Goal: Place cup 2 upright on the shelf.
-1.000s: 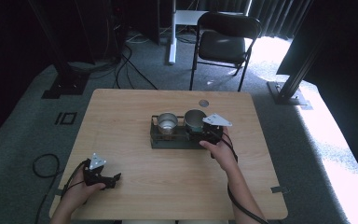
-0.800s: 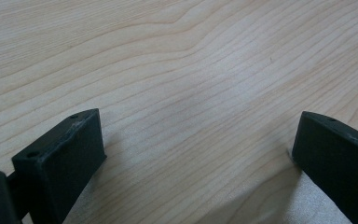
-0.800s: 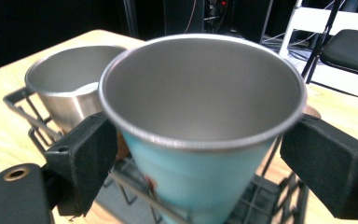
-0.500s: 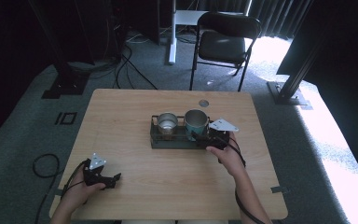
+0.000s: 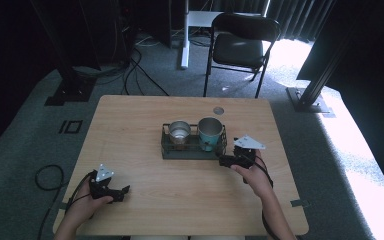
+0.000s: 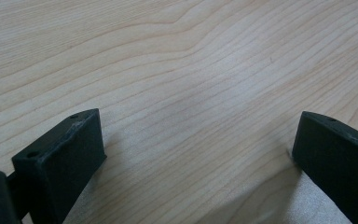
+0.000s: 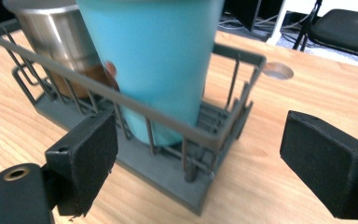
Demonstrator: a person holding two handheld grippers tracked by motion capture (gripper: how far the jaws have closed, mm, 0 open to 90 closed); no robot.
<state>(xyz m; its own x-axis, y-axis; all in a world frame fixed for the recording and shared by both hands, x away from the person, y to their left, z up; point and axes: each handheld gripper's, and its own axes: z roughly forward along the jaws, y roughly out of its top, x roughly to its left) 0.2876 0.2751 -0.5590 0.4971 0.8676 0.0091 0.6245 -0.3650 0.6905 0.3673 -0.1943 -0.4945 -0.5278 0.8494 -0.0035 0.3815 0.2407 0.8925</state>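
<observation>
A dark wire rack (image 5: pixel 170 147) (image 7: pixel 168 163) sits mid-table and holds two cups. The steel cup (image 5: pixel 179 131) (image 7: pixel 56 32) stands in its left part and the teal cup (image 5: pixel 210 132) (image 7: pixel 154 60) in its right part. My right gripper (image 5: pixel 225 161) (image 7: pixel 198 161) is open just off the rack's right front corner, its jaws wide apart and nothing between them but that corner. My left gripper (image 5: pixel 124 190) (image 6: pixel 196 154) rests open on the bare wood near the table's front left, with nothing between its jaws.
The wooden table (image 5: pixel 130 125) has a round cable hole (image 5: pixel 218 110) (image 7: pixel 278 71) behind the rack. A black chair (image 5: pixel 240 47) stands beyond the far edge. Cables and stand bases lie on the carpet around the table.
My right gripper has drawn back from the teal cup toward the near right, off the rack's corner. The left gripper has stayed where it was.
</observation>
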